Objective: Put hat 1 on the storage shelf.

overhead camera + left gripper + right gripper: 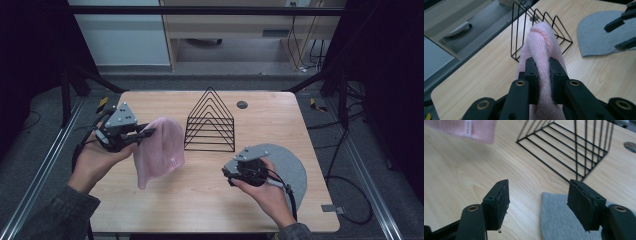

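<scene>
A pink knit hat [159, 150] hangs above the wooden table [200, 200], pinched at its upper edge by my left gripper [146, 133]. In the left gripper view the hat [541, 40] is bunched between the jaws of that gripper [544, 77], which are shut on it. A grey hat [290, 167] lies flat at the table's right. My right gripper [229, 174] hovers over its left edge. In the right gripper view the right gripper [539, 205] stands open with nothing between the pads, and the grey hat [559, 222] lies below.
A black wire rack [210, 122] with triangular dividers stands at the table's middle back, between the two hats. A round cable hole [242, 104] sits behind it. Cables and frame rails run along the floor on both sides.
</scene>
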The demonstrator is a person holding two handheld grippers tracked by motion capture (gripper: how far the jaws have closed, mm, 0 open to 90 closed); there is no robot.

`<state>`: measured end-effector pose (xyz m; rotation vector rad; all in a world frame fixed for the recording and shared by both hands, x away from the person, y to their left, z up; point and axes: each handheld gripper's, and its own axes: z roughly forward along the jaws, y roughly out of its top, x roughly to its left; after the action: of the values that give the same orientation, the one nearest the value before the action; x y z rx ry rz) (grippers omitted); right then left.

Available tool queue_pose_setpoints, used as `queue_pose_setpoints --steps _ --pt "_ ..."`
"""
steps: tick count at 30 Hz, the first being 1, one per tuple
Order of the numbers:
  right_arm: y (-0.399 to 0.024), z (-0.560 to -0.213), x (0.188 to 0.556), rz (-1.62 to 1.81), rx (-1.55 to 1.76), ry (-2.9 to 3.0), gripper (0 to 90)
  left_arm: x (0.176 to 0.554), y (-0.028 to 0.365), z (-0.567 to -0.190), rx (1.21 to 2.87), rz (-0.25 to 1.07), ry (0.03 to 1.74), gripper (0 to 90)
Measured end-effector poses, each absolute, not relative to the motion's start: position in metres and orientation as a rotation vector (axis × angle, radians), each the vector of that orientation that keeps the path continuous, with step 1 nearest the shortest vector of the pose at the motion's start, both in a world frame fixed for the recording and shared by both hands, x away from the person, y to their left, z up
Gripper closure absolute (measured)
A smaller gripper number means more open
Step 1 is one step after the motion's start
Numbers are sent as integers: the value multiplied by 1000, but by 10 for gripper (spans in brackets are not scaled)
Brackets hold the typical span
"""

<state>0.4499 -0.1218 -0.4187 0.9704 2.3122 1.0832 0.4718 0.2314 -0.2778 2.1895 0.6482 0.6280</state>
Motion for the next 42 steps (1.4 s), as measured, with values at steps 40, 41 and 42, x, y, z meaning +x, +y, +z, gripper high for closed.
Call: queue_pose_setpoints --steps 40,41,42 --pt "-85 -352 474 1131 861 2422 346 476 209 -213 2159 644 549 794" --pt "-85 -351 475 1134 860 2418 345 476 208 -212 2148 641 551 794" --pt "-85 -348 475 1141 858 2416 345 476 208 -210 2155 643 546 794"
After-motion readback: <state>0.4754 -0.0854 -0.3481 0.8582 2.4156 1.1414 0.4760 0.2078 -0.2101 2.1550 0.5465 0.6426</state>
